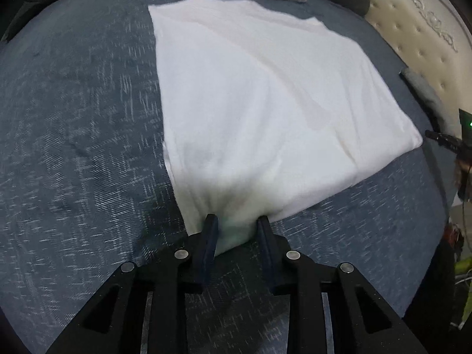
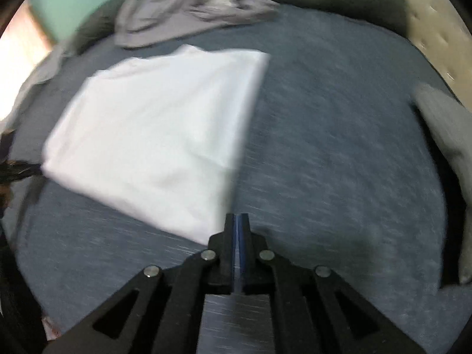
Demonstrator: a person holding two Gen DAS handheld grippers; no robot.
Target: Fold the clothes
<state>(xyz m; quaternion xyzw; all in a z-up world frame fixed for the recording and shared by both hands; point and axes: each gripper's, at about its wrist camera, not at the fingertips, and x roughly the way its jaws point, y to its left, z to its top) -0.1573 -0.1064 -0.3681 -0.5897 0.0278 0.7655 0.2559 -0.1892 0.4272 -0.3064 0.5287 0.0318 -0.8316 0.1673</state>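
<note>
White folded garment (image 1: 265, 103) lies mid-frame on the blue-grey bedspread (image 1: 73, 147). The left gripper (image 1: 237, 221) is spread, its fingers straddling the near corner bunch. The right gripper (image 2: 237, 221), pressed together and empty, sits at the cloth's lower right corner. Likely mid-fold; next, pinch the corners and carry them across.

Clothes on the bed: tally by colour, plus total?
White: 1, folded cloth
Lilac-grey: 1, crumpled garment
Grey: 1, piece at the right edge
Total: 3
</note>
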